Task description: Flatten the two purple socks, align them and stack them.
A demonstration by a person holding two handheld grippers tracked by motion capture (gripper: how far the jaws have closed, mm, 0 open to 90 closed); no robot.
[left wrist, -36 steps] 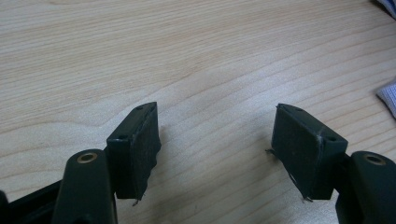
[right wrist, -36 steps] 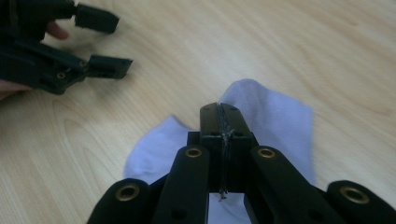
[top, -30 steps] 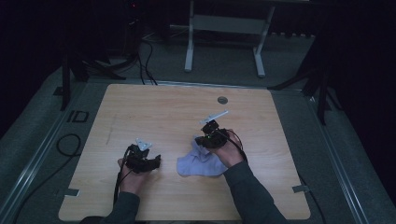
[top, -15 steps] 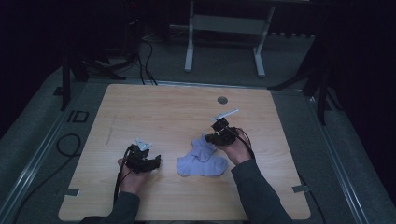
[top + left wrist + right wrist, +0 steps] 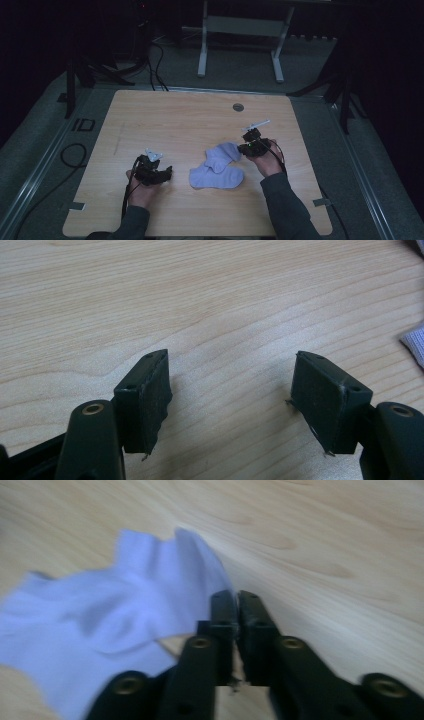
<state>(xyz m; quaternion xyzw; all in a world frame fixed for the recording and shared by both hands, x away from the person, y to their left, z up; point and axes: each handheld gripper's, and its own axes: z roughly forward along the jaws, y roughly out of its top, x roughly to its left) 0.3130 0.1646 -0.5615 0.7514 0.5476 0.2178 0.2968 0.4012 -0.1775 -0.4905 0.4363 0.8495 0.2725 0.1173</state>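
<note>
- Table [image 5: 190, 115] of pale wood under dim light, seen from the person's side, with dark floor all round it.
- Left gripper [image 5: 161, 174] sits at about 7 o'clock on the tabletop, held low in the person's left hand [image 5: 142, 190]. In its own view the left gripper [image 5: 230, 395] has its two black jaws spread wide apart over bare wood, with nothing between them.
- Pale lilac sock [image 5: 220, 167] lies crumpled just below the table's middle, at about 3 o'clock from the left gripper and clear of it. Its ribbed edge shows at the right border of the left gripper view [image 5: 415, 345].
- Right gripper [image 5: 245, 148] is at about 4 o'clock on the tabletop, its tips at the sock's upper right corner.
- In the blurred right gripper view [image 5: 236, 605] the jaws have just been opening and stand only a narrow slit apart. The sock [image 5: 115, 610] spreads from 9 to 11 o'clock of the tips, its edge right at them, and no cloth can be seen in the slit.
- Round grey grommet [image 5: 238, 107] marks the table's far side, at about 1 o'clock.
</note>
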